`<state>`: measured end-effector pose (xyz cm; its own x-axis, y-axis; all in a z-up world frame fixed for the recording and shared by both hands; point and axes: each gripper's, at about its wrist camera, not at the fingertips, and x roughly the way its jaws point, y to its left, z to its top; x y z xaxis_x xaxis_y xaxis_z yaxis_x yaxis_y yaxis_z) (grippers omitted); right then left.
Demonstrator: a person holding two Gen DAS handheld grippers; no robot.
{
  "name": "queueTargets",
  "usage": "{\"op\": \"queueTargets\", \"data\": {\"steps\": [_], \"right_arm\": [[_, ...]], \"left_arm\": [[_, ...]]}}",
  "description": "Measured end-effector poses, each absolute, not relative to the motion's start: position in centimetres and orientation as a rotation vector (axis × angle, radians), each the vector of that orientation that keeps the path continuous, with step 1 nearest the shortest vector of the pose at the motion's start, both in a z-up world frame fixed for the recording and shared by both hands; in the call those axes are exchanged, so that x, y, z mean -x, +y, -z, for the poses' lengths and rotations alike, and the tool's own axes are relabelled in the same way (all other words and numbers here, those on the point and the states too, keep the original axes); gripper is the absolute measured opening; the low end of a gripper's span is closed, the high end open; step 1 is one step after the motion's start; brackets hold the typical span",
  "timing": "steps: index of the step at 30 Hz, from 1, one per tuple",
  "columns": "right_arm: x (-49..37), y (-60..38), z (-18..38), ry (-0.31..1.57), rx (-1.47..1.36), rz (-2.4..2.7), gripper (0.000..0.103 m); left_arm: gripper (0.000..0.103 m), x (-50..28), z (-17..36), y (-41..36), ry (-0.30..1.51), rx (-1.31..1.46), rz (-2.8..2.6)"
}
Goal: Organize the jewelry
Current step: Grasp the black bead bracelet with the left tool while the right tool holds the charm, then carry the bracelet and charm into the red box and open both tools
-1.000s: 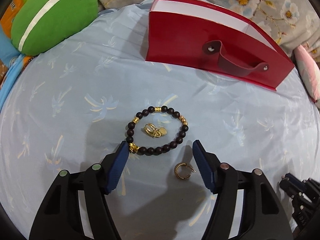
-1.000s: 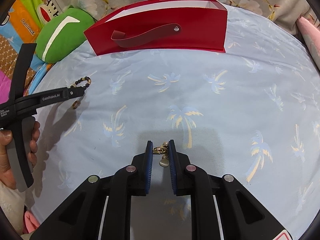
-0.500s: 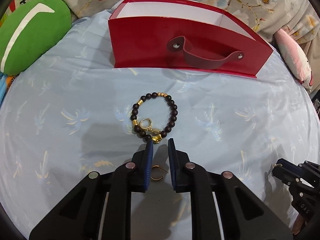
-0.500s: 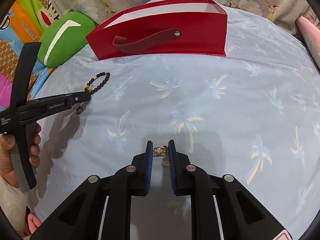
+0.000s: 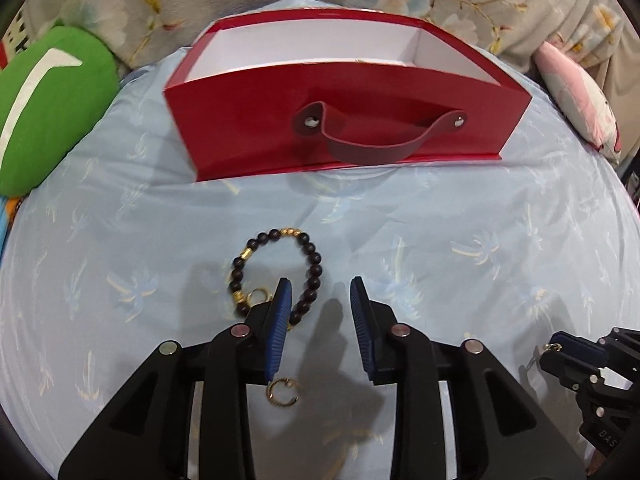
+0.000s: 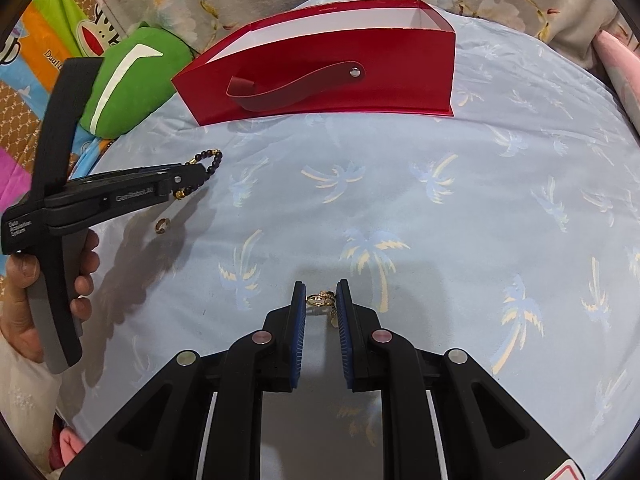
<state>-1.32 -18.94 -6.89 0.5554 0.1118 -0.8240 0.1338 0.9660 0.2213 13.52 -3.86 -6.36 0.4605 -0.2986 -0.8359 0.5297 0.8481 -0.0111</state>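
A dark-bead bracelet (image 5: 276, 268) with gold beads lies on the blue sheet in front of the red box (image 5: 348, 120). My left gripper (image 5: 320, 292) is over its near side with jaws opening. The left finger (image 5: 280, 320) covers part of the loop, and the right arc of beads lies just inside that finger without being pinched. A gold hoop earring (image 5: 282, 390) lies further back between the fingers. A small gold ring (image 5: 258, 294) sits inside the bracelet. My right gripper (image 6: 321, 298) is shut on a small gold earring (image 6: 320, 299) with a dangling charm, low over the sheet.
The red box (image 6: 320, 68) stands open-topped at the far side, its strap handle facing me. A green cushion (image 5: 44, 108) lies far left, a pink one (image 5: 576, 100) far right. A hand (image 6: 24, 288) holds the left gripper (image 6: 192, 178) at the sheet's left edge.
The left gripper closed from wide open beside the bracelet, then partly reopened while shifting across and rolling. The bracelet's loop is narrower than before. The right gripper has kept still, holding its earring.
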Motion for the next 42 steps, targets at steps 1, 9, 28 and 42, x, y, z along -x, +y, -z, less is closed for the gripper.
{"op": "queueTargets", "data": {"steps": [1,9,28,42], "right_arm": [[1.3,-19.0,6.9,0.985,-0.272,0.014,0.014],[1.2,-19.5,6.9,0.981,-0.282,0.018,0.014],[0.6,-18.2,-0.7,0.812,-0.246,-0.058,0.014],[-3.0,-18.1,-7.9,0.652,-0.184,-0.097,0.014]], "left_arm": [[0.029,-13.7,6.6,-4.1,0.973,-0.274,0.518],[0.007,-14.7,7.5,-4.3,1.003,-0.246,0.528],[0.007,-11.3,-5.8,3.9,0.757,0.035,0.498],[0.007,-12.1,-12.1,3.0,0.648,0.058,0.543]]}}
